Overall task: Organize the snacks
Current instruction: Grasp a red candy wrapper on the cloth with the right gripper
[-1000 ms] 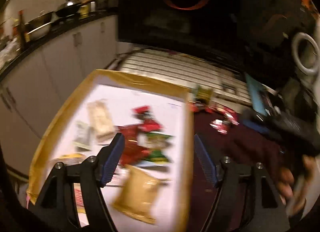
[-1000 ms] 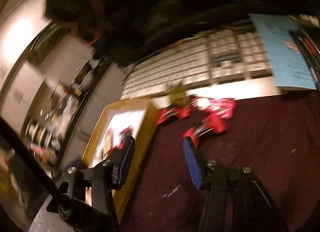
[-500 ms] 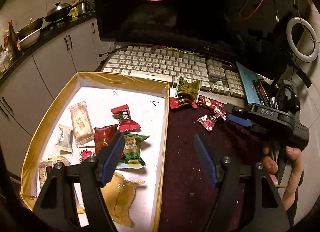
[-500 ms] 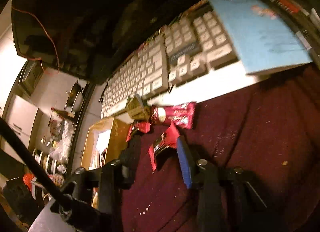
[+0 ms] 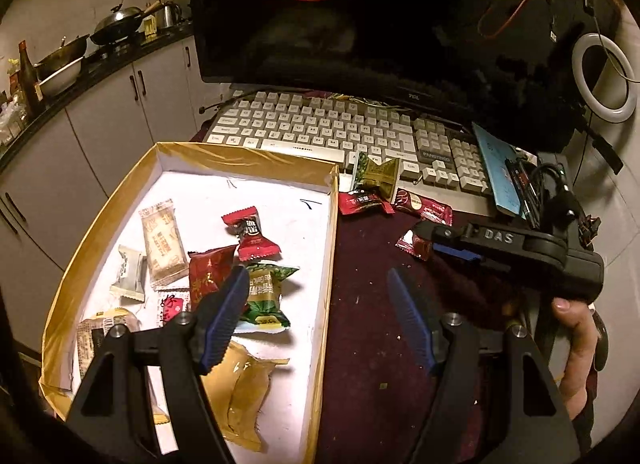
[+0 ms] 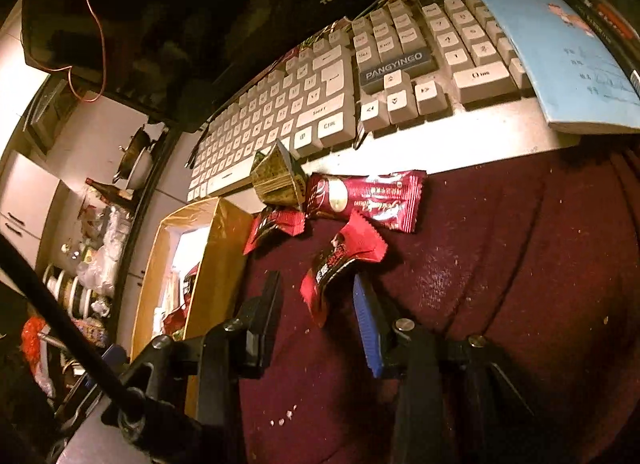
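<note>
The right tool (image 6: pixel 316 300) had dropped toward the bench and narrowed around a red candy (image 6: pixel 340 264) beside the box (image 5: pixel 324 264), jaws not yet touching it. The left tool (image 5: pixel 312 316) hung open, empty, over the box's edge.

bare cloth (image 6: pixel 520 284) right of snacks, keyboard (image 6: pixel 320 103) behind, box wall (image 6: pixel 216 264) left

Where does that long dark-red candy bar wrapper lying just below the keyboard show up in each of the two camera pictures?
Left wrist view: the long dark-red candy bar wrapper lies right of centre, on the maroon cloth below the keyboard.
Right wrist view: it lies at centre, just beyond the gripper fingers.
Shared landmark: the olive-gold crinkled snack packet sits at the wrapper's left end in both views.
</note>
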A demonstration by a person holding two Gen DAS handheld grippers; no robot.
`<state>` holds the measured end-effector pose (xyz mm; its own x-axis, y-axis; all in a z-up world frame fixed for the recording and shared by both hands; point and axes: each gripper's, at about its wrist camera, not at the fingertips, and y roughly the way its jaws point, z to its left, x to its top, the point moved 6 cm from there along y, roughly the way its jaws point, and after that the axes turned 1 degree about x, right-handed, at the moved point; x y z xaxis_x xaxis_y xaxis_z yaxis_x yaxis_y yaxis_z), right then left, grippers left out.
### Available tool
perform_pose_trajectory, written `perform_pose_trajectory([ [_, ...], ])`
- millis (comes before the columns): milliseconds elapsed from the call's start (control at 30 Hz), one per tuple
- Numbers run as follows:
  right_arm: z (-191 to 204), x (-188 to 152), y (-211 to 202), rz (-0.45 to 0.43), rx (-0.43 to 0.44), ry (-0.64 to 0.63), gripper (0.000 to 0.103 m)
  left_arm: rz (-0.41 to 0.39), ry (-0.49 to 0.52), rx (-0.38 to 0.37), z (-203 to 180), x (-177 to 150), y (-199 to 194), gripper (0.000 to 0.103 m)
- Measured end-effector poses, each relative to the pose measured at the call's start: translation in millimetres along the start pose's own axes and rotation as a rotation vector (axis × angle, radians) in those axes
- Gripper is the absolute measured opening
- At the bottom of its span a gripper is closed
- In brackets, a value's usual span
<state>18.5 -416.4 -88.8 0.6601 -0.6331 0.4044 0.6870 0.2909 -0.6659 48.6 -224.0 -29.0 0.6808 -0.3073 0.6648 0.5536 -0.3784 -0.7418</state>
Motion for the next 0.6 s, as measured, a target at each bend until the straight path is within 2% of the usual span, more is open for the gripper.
perform_pose_trajectory([
  [133,13,3,8,-0.042,-0.108,-0.068,0.037,0.011,0.004,0.001,0,-5,3,0.072],
  [267,27,0,17,-0.089,-0.262,-0.192,0.034,0.014,0.000,-0.010,-1,-7,4,0.072],
  [300,27,-1,19,-0.099,-0.303,-0.217,0.024,0.013,0.001,-0.009,-1,-7,4,0.072],
  [333,26,-2,19,-0.106,-0.322,-0.230,0.019,0.012,0.000,-0.006,-1,-7,4,0.072],
  [500,21,-3,14,-0.102,-0.272,-0.197,0.012,0.019,0.002,-0.002,-3,-5,5,0.072],
  [600,25,-2,-1,-0.131,-0.177,-0.163,0.006,0.027,-0.005,-0.016,-5,-2,6,0.072],
])
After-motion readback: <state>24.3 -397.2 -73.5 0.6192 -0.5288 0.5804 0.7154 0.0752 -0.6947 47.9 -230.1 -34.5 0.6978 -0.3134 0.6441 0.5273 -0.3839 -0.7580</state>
